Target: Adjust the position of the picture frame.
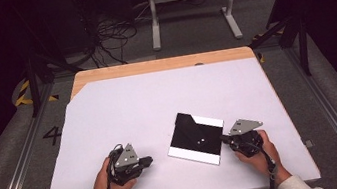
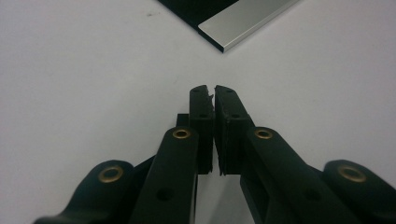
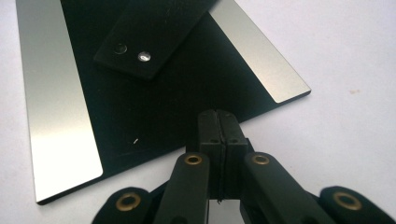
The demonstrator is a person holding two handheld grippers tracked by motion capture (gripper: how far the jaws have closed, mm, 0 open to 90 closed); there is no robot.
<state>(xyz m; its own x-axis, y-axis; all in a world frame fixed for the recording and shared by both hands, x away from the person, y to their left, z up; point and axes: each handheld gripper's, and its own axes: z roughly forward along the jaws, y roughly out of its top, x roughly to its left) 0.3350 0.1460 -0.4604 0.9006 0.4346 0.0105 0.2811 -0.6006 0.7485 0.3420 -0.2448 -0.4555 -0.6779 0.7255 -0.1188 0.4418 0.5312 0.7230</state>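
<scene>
Currently both grippers, left gripper (image 1: 147, 161) and right gripper (image 1: 225, 139), rest on the tabletop (image 1: 132, 105) flanking the black plate (image 1: 196, 138), jaws closed and empty, apparently staged for access.

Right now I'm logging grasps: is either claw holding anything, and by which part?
Nothing is held. The left claw and right claw are both shut on nothing; the flat black square plate with silver edge strips lies untouched on the white table sheet.
</scene>
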